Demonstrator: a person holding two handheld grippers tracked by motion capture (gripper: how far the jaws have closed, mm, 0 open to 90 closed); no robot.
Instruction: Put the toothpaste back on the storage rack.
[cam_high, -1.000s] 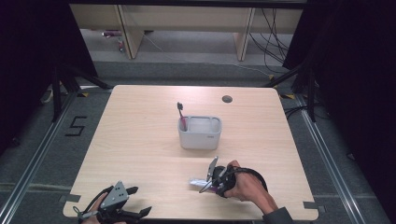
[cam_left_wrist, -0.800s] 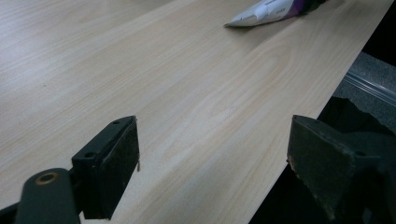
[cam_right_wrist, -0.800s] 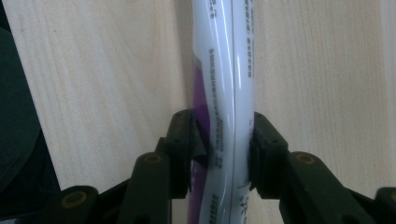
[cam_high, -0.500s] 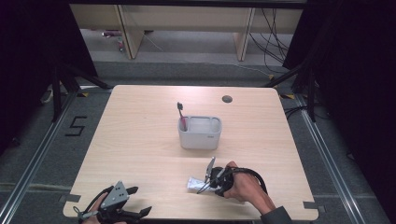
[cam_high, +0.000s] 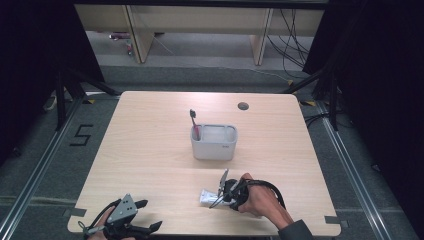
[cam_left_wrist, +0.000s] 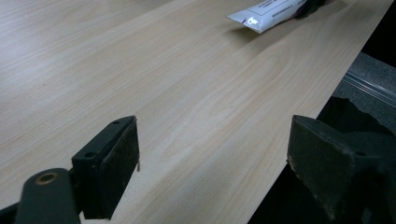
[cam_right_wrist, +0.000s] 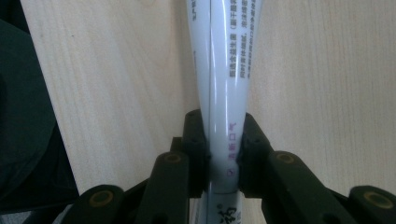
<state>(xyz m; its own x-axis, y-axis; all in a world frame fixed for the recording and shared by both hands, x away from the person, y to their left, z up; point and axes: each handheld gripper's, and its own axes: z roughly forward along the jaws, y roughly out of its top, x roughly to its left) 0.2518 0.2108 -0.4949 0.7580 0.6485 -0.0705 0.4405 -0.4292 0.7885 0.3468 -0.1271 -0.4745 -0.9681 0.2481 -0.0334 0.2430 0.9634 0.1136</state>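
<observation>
A white toothpaste tube (cam_high: 206, 196) with printed text lies near the table's front edge, right of centre. My right gripper (cam_high: 223, 195) is shut on it; in the right gripper view both jaws squeeze the tube (cam_right_wrist: 224, 116) near its lower end, and the tube runs straight up the frame. My left gripper (cam_high: 142, 225) sits at the front left corner, open, with bare wood between its jaws (cam_left_wrist: 212, 154). The left gripper view catches the tube's flat crimped end (cam_left_wrist: 266, 14) far off at the top.
A light grey holder (cam_high: 214, 141) stands mid-table with a dark-headed, red-handled toothbrush (cam_high: 194, 123) upright in its left side. A cable hole (cam_high: 243, 106) marks the far right of the wooden table (cam_high: 150, 150). The table's front edge is close to both grippers.
The right gripper with the toothpaste tube has drifted slightly left and toward the front edge. The left gripper has stayed put.
</observation>
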